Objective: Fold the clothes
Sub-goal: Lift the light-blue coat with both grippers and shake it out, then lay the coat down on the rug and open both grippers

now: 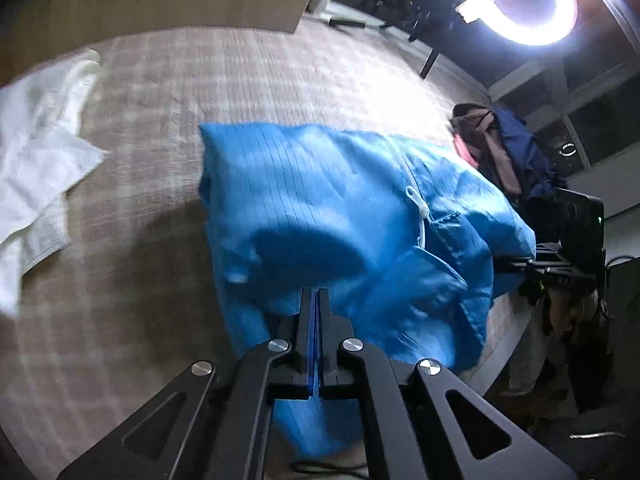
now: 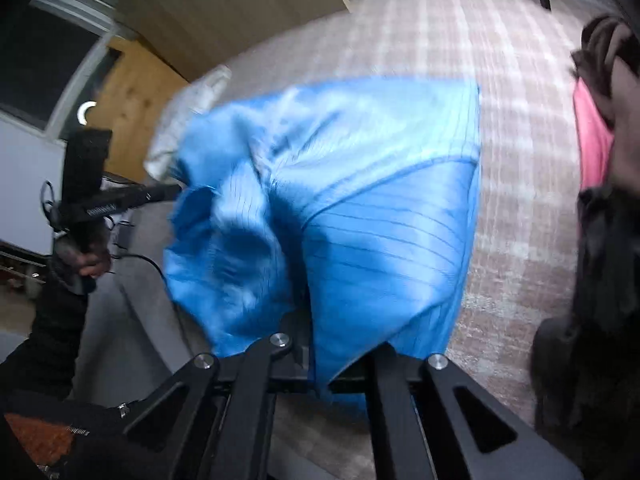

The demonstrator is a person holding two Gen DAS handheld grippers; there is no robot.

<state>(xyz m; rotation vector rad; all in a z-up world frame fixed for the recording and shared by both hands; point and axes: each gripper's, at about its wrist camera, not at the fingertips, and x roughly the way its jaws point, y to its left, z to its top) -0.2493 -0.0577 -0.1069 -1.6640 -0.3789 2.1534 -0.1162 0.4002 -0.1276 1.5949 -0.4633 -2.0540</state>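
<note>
Both tongs, left [image 1: 316, 300] and right [image 2: 320, 364], pinch the blue garment's [image 1: 340, 208] near edge above the bed [image 1: 160, 92]; next move, judged: carry it forward into a fold.

I count one blue garment [image 1: 320, 208], one white cloth [image 1: 36, 160] far left, one dark clothes heap [image 1: 508, 148] far right, and my two claws.

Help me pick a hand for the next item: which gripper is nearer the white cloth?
Left. The left gripper grips the blue garment on the side toward the white cloth; the right gripper holds its opposite side.
</note>
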